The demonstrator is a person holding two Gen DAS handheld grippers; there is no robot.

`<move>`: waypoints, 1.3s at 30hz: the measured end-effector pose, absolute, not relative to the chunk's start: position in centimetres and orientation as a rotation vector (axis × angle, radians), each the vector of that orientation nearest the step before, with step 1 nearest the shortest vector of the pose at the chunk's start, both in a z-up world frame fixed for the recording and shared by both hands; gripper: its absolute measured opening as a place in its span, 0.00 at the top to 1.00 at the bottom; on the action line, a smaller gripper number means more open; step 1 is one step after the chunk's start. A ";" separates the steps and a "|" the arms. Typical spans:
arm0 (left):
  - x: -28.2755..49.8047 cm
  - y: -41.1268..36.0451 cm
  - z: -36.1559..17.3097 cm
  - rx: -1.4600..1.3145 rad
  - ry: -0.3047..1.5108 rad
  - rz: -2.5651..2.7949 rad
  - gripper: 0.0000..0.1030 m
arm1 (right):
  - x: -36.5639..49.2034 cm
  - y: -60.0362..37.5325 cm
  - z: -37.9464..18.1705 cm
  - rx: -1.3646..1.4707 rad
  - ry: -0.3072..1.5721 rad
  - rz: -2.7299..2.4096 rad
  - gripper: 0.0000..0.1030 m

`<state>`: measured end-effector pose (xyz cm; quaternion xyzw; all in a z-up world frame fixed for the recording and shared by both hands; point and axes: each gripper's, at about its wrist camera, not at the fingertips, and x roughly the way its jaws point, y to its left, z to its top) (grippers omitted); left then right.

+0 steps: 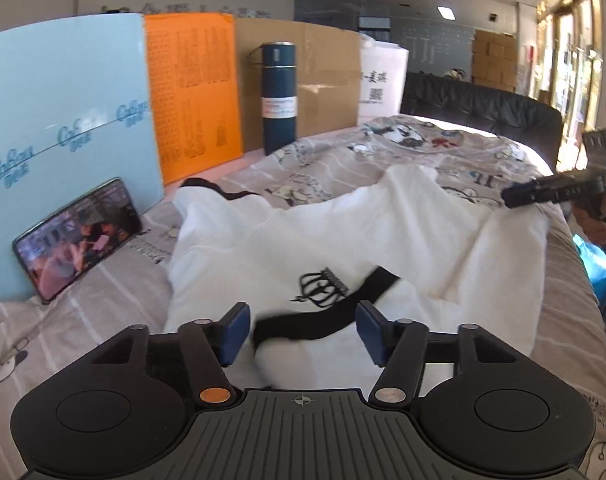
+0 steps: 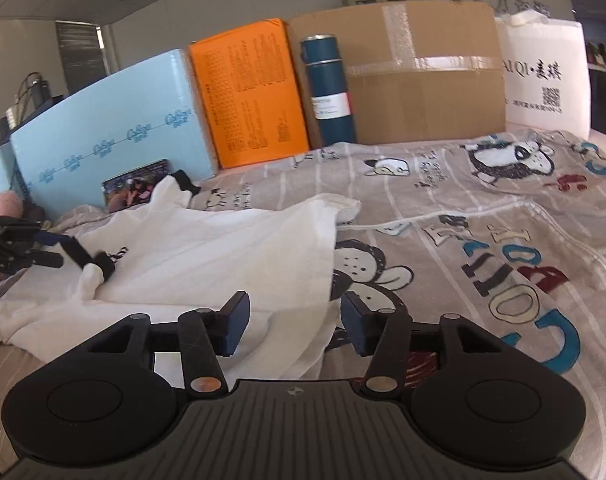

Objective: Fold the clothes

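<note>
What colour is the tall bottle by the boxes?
Dark teal-blue bottle with a white label, clearest in the right wrist view.

We look down low along each tool over the bed (image 1: 103, 292); both views share the white shirt (image 1: 343, 236) and blue bottle (image 2: 331, 88).
</note>
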<state>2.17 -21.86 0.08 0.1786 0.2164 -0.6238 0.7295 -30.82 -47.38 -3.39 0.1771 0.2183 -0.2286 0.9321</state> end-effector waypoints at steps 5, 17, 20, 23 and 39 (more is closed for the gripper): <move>2.1 -15.9 1.6 0.200 0.418 -1.315 0.39 | -33.3 -47.6 -3.7 0.439 0.373 -0.718 0.51; -8.9 -10.1 -0.6 0.658 0.172 -1.535 0.22 | -36.7 -39.5 -2.7 0.640 0.197 -0.551 0.38; -9.6 -10.8 -2.0 0.792 0.133 -1.460 0.25 | -36.0 -38.0 -3.0 0.754 0.215 -0.511 0.38; -9.8 -11.4 -3.5 0.902 0.095 -1.406 0.37 | -34.4 -37.4 -3.9 0.885 0.249 -0.490 0.38; -7.5 -9.6 -1.6 0.788 0.031 -1.432 0.89 | -32.9 -40.8 -5.3 1.045 0.020 -0.847 0.86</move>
